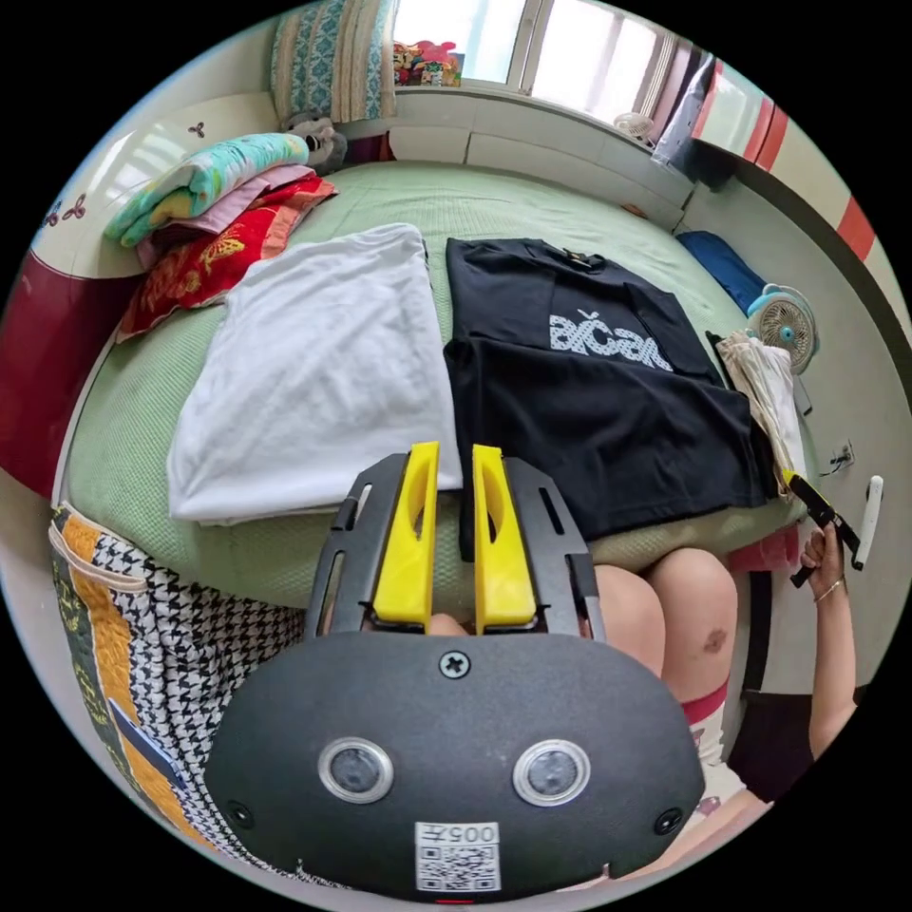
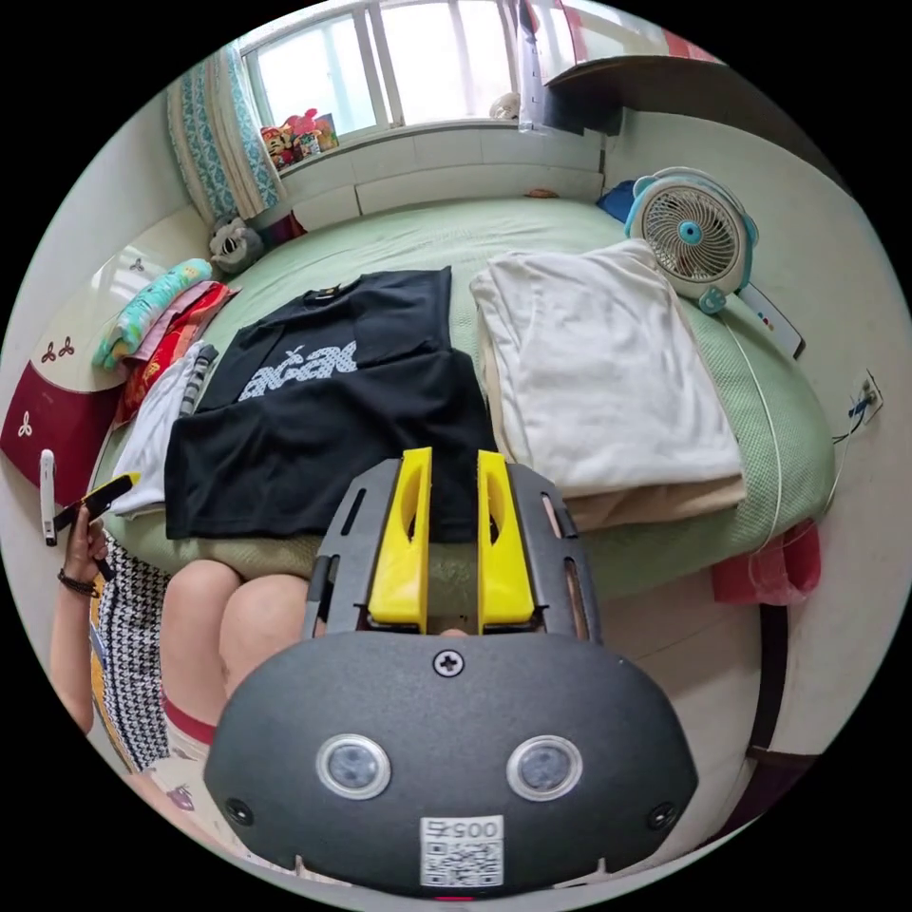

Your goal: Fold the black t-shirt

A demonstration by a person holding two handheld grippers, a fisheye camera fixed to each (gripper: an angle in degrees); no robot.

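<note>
The black t-shirt point(image 1: 589, 408) with a white chest print lies flat on the green bed point(image 1: 532, 204), collar away from me and hem at the near edge. In the right gripper view the same t-shirt point(image 2: 332, 418) lies left of centre. My left gripper point(image 1: 456, 456) hovers over the hem's near corner, jaws a narrow gap apart with nothing between them. My right gripper point(image 2: 454, 461) hangs over the hem's other corner, equally narrow and empty. Each gripper also appears in the other's view, held in a hand: right gripper point(image 1: 819, 513), left gripper point(image 2: 95, 496).
A folded white garment point(image 1: 323, 380) lies left of the shirt and a cream-white stack point(image 2: 598, 380) lies right of it. A small fan point(image 2: 691, 233), folded colourful blankets point(image 1: 218, 204) and a houndstooth bag point(image 1: 171, 646) surround the bed. The person's knees point(image 1: 665, 608) touch the bed's edge.
</note>
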